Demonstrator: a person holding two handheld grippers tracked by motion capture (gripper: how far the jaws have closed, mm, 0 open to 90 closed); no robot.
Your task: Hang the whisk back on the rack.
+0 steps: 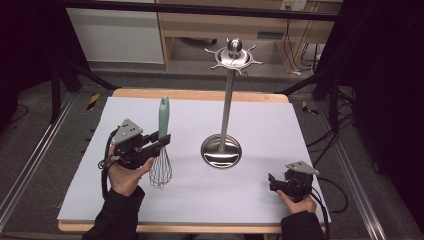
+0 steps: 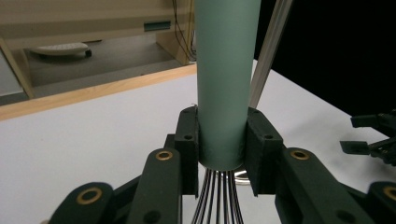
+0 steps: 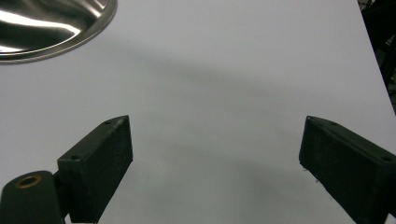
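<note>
- My left gripper has its fingers clenched on the whisk, pads pressing either side of the pale green handle just above where the wires leave it.
- The whisk hangs upright: handle pointing up, wire head down, its tip close over the counter; whether it touches I cannot tell.
- My landmark is the steel hanging stand. The whisk is to the left of its pole, near but apart, about level with its round base.
- The stand's ring of hooks sits at the top of the pole, well above the handle's upper end. I judge that the coming move turns on this: up and rightward, long axis kept vertical.
- My left hand is much the nearer to the whisk.
- My right gripper rests low on the counter, right of the base and nearer me, its fingers spread wide with nothing between them.
</note>
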